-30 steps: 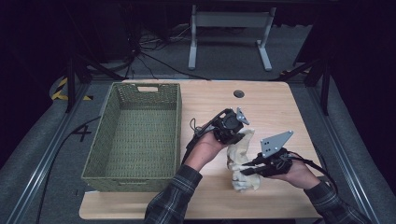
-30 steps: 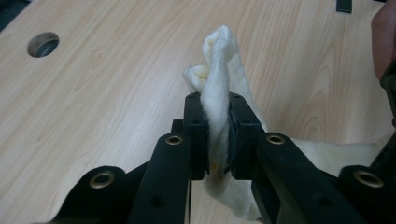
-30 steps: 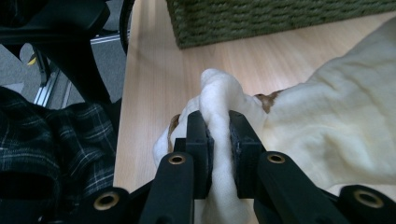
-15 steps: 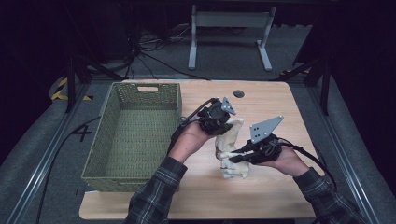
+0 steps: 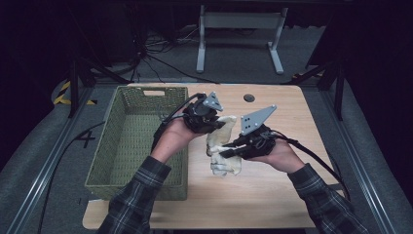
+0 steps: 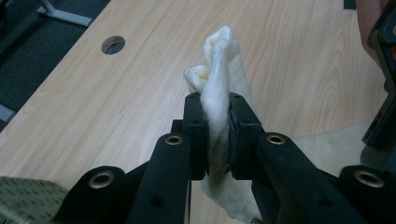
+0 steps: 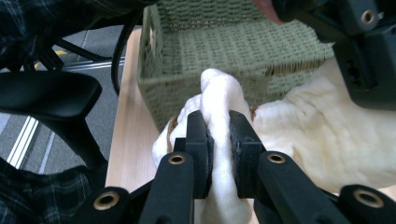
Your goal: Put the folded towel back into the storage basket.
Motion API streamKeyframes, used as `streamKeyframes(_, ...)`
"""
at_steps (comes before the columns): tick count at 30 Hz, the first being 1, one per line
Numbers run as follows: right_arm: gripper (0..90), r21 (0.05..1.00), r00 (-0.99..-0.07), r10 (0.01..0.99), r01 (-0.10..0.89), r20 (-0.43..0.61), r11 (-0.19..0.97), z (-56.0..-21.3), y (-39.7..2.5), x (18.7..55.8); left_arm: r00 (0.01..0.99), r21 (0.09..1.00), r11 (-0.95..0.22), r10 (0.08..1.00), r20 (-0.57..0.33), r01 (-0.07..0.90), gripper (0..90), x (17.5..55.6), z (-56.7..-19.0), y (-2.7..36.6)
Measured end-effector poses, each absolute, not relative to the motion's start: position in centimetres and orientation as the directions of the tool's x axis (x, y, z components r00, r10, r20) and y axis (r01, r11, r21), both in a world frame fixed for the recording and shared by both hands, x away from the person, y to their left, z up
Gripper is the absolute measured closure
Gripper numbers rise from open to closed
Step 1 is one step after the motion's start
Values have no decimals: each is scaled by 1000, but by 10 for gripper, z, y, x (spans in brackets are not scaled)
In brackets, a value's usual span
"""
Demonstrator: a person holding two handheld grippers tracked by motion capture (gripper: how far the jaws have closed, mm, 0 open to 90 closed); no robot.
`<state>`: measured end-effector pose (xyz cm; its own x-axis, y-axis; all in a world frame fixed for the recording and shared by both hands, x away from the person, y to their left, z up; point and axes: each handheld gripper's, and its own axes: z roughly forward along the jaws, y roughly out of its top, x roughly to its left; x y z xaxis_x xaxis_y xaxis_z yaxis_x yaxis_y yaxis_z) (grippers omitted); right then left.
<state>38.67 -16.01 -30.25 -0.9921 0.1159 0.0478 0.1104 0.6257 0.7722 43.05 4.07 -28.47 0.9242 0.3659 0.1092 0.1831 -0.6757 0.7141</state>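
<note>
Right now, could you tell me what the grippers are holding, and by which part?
Both hold the cream cloth: the left gripper pinches a bunched fold at its far end, the right gripper another bunched fold nearer the person.

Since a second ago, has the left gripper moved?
Yes. The left gripper, shut on the cream cloth, has shifted toward the green basket and slightly away from the person.

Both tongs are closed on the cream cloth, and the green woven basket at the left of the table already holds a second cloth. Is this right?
Not quite. The left tongs and right tongs are indeed closed on the cream cloth, as both gripper views show. But the green woven basket holds nothing; the high view shows its bare bottom.
</note>
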Motion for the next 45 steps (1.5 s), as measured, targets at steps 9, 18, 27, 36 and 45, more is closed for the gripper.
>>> streamKeyframes(9,812,788,-995,93,83,32,610,-280,-124,393,915,735,-655,385,123,177,804,429,-277,76)
streamKeyframes(18,812,795,-998,50,50,25,604,-276,-87,397,900,741,-644,414,133,187,804,429,-276,105)
streamKeyframes(27,812,809,-999,28,40,29,586,-285,-51,405,873,755,-615,472,123,227,803,426,-287,143)
streamKeyframes(36,811,828,-997,40,78,67,555,-305,-29,411,854,761,-596,508,110,256,803,426,-302,166)
streamKeyframes(45,810,790,-997,15,64,69,610,-335,-10,404,858,766,-579,508,73,278,800,421,-327,174)
